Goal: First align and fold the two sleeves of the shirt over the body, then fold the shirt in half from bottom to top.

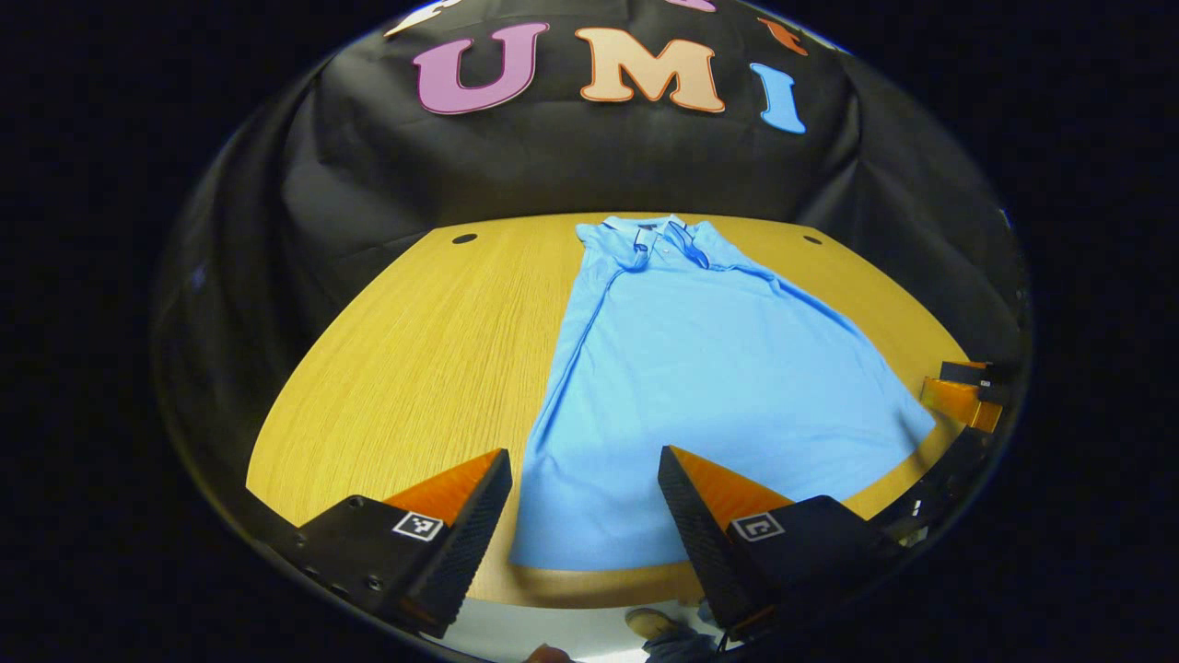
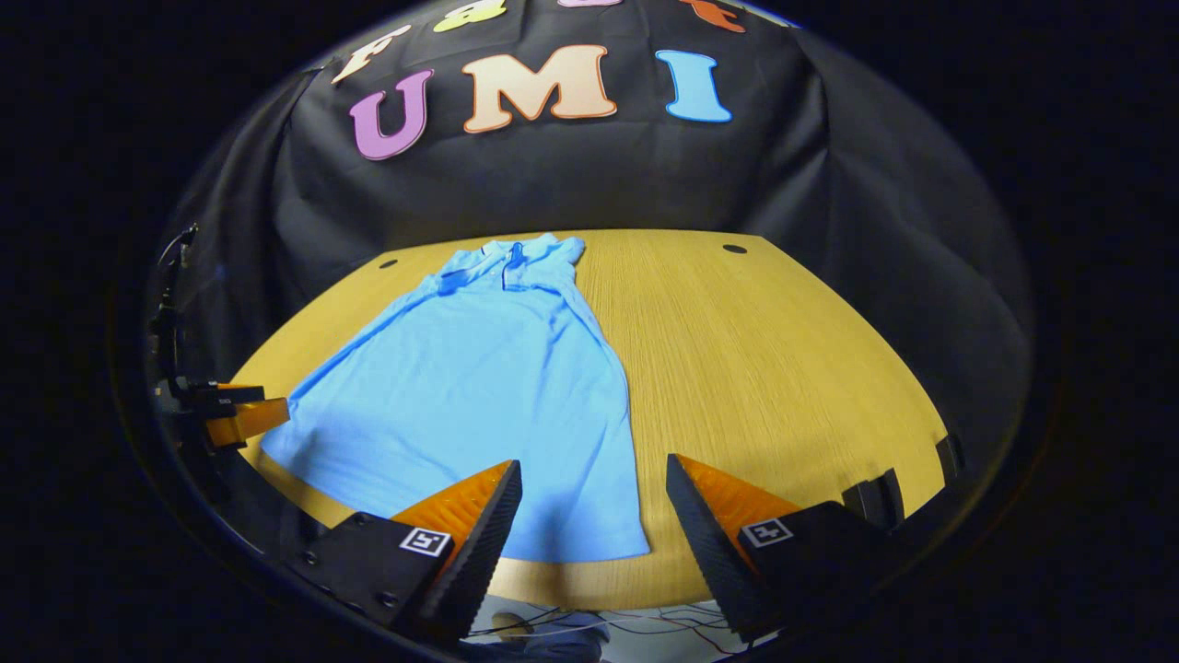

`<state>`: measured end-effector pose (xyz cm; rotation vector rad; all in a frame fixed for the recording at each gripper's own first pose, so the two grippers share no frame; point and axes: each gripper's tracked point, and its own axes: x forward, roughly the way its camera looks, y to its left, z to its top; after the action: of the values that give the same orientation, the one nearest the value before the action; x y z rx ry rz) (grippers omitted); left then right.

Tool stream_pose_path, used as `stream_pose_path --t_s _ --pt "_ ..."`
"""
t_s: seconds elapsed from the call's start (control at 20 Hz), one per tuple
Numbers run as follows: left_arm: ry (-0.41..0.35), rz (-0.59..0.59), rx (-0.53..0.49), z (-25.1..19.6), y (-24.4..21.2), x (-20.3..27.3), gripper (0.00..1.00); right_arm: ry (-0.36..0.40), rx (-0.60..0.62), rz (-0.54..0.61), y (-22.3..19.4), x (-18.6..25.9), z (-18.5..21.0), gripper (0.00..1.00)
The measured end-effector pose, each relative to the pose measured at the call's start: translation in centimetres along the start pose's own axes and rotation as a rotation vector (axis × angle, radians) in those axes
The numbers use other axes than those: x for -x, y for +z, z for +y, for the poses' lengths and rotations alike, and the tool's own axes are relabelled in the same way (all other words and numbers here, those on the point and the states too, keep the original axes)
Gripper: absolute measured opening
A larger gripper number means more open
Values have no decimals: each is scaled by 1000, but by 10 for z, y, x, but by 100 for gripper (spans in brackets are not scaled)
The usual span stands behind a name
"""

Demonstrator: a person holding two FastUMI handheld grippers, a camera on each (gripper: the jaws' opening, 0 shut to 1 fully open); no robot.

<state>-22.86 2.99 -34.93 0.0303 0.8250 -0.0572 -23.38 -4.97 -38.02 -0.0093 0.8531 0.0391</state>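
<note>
Two hand-held grippers hover at the near edge of the wooden tabletop (image 1: 414, 350), both with fingers spread and holding nothing. Between and beyond them a blue shirt (image 1: 700, 368) lies flat, collar at the far side, hem near. Left hand-held gripper (image 1: 585, 502) and right hand-held gripper (image 2: 594, 511) sit above the hem's corners.

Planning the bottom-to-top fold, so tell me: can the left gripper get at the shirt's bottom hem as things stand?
Probably yes. The left gripper hangs with jaws open just above the near edge of the table, and the hem of the shirt lies flat between its fingers with nothing on it.
</note>
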Motion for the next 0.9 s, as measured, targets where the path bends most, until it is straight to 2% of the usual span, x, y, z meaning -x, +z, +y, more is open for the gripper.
stream_pose_path --t_s 0.15,0.25,0.3,0.35,0.4,0.45,0.55,0.6,0.65,0.7,0.75,0.8,0.85,0.9 --pt "0 36 -13 -2 -21 -4 96 -25 5 27 -17 -3 3 98" --pt "2 57 -16 -2 -33 -3 96 -40 17 43 -26 -5 3 94" --pt "-2 26 -8 -3 -31 -4 96 -47 22 53 -30 -7 2 99" --pt "-9 30 -7 -4 -33 -6 97 -46 26 73 -35 -7 2 94" --pt "-18 20 5 -6 -34 -5 96 -49 11 55 -33 -6 3 99" --pt "-23 7 20 -6 -33 -6 97 -48 -1 63 -35 -7 3 96" --pt "-23 -20 22 -7 -33 -5 98 -44 -37 58 -36 -6 5 99" --pt "-20 -26 21 -6 -36 -5 98 -43 -32 59 -37 -6 6 95" --pt "-21 -47 25 -7 -33 -5 99 -41 -24 52 -36 -6 6 99" --pt "-27 -57 33 -9 -35 -5 98 -23 -27 56 -38 -6 11 95" --pt "-27 -68 35 -10 -34 -5 92 -7 -24 54 -38 -6 15 93" --pt "-46 -72 33 -15 -33 -6 85 9 -21 55 -38 -6 19 77" --pt "-80 -77 32 -24 -33 -6 70 23 -18 54 -38 -6 23 61" --pt "-103 -87 34 -30 -32 -7 49 37 -20 57 -39 -6 29 40"
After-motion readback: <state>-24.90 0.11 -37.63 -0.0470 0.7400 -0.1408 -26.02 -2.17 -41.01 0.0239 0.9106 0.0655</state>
